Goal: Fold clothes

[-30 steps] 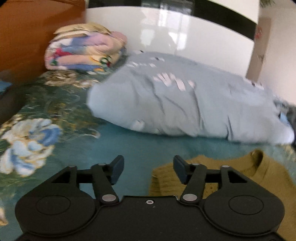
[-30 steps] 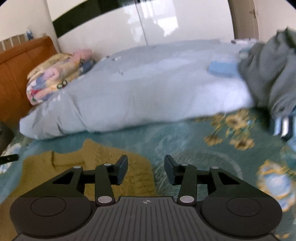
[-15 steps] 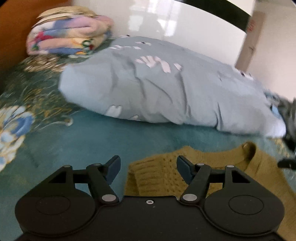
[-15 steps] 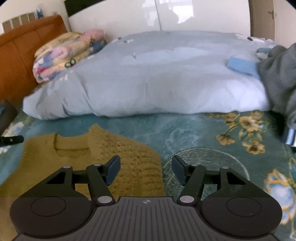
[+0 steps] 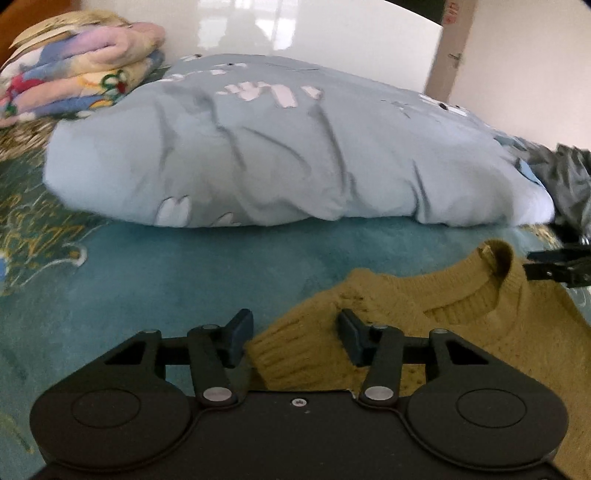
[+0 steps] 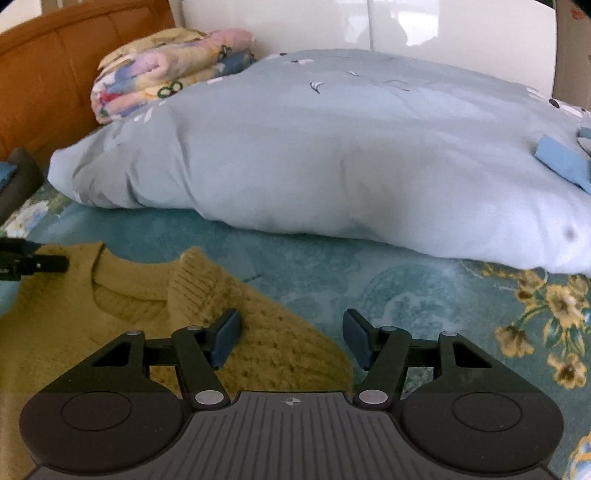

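Looking along the left hand-held gripper (image 5: 295, 338), its jaws stand spread and released, with the shoulder edge of a mustard knit sweater (image 5: 424, 306) lying between them on the bed; this left wrist view alone shows a dark grey garment (image 5: 565, 184) heaped at the far right, beyond the pale blue duvet (image 5: 280, 147), and the tip of the right hand-held gripper (image 5: 554, 267) poking in just beside the sweater's ribbed collar. The right wrist view shows the right hand-held gripper with its jaws likewise apart and holding nothing, the sweater's other shoulder lying between its fingers, and the left gripper's tip entering at the left edge near the neckline. Only this view reveals the orange-brown wooden headboard (image 6: 55, 74) and a light blue folded piece (image 6: 561, 162) resting on the duvet. Both views take in the teal floral bedspread (image 6: 369, 284), a folded multicoloured blanket (image 6: 166, 62) stacked at the head of the bed, and a glossy white wall panel (image 6: 369, 26) behind. The sweater lies flat, neck opening toward the duvet, chunky-knit with a thick ribbed collar.
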Action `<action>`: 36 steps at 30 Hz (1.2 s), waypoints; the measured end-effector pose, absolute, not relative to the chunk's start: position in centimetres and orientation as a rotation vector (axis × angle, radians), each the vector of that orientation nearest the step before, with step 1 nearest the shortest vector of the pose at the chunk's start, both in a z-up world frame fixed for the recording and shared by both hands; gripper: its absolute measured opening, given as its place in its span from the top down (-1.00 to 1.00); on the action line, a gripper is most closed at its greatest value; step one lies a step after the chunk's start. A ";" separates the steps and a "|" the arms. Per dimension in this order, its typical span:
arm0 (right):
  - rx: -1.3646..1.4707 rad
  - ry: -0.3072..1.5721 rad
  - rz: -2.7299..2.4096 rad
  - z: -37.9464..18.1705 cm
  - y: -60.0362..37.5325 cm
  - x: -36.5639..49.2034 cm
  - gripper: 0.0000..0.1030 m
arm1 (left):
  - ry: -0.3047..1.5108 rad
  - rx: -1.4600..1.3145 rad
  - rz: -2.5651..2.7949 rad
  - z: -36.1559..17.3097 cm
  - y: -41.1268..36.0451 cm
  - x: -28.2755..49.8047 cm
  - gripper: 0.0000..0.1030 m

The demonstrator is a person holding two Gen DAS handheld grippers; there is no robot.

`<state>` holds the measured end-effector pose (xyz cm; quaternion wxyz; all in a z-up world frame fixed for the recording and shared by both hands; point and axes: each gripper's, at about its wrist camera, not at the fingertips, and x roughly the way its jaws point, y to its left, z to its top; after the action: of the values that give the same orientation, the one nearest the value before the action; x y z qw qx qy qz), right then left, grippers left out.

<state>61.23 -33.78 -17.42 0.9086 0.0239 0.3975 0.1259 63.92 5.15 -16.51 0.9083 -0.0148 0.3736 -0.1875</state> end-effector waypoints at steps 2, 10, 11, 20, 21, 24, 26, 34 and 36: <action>0.062 0.792 0.259 -16.9 -34.3 60.5 -0.15 | 0.761 -0.082 -0.387 -15.7 6.3 63.5 -0.07; 0.150 0.753 0.215 -15.2 -38.0 56.5 -0.19 | 0.803 0.008 -0.488 -13.5 8.4 56.9 -0.22; 0.155 0.758 0.211 -15.3 -38.1 56.0 -0.19 | 0.816 0.018 -0.502 -13.7 8.4 56.1 -0.22; 0.153 0.787 0.212 -15.0 -39.0 52.2 -0.23 | 0.949 0.045 -0.557 -15.5 9.5 51.4 -0.21; 0.155 0.788 0.209 -15.0 -39.0 51.9 -0.24 | 0.958 0.026 -0.562 -15.6 9.6 51.2 -0.18; 0.163 0.794 0.205 -15.2 -39.1 51.3 -0.26 | 0.980 -0.049 -0.580 -15.4 10.1 51.1 0.11; 0.166 0.795 0.207 -15.2 -39.1 51.0 -0.26 | 0.976 -0.120 -0.586 -15.1 10.7 50.9 0.72; 0.181 0.789 0.220 -15.2 -38.5 50.6 -0.30 | 0.975 -0.152 -0.415 -15.1 11.8 50.5 0.96; 0.182 0.784 0.223 -15.1 -38.4 50.5 -0.30 | 0.977 -0.153 -0.375 -15.3 12.6 50.4 0.96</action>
<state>50.53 -38.42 -15.14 0.9141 0.0884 0.3807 0.1081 50.35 12.62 -15.32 0.8634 -0.0732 0.4660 -0.1790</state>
